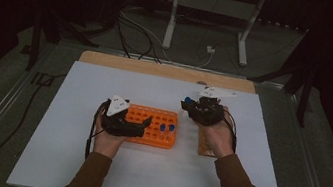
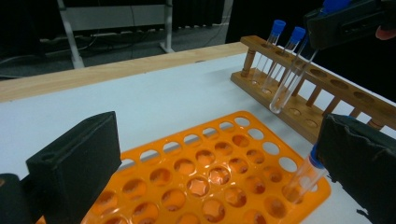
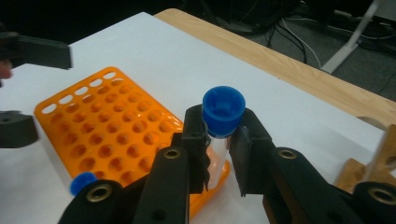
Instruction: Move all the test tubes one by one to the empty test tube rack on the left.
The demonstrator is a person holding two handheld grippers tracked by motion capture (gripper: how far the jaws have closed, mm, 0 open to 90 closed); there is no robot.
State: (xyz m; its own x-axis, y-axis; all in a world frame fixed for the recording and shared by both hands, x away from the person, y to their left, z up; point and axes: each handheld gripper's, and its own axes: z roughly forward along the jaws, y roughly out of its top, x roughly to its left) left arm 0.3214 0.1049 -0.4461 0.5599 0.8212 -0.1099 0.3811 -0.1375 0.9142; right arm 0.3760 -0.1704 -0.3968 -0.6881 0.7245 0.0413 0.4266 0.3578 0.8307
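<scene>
An orange tube rack (image 1: 152,125) (image 2: 210,172) (image 3: 107,126) lies mid-table with two blue-capped tubes (image 1: 167,126) standing in its right end. My left gripper (image 1: 141,126) (image 2: 215,140) stands open at the rack's left end, one jaw on either side above the rack. My right gripper (image 1: 197,107) (image 3: 219,154) is shut on a clear test tube with a blue cap (image 3: 223,111). It holds that tube (image 2: 292,79) upright in the air, between the orange rack and a wooden rack (image 2: 327,100) (image 1: 204,145).
The wooden rack holds two more blue-capped tubes (image 2: 275,46) at its far end and has several free holes. Everything sits on a white mat (image 1: 92,163) on a wooden table (image 1: 158,68). Cables and a metal stand (image 1: 213,10) lie beyond the far edge.
</scene>
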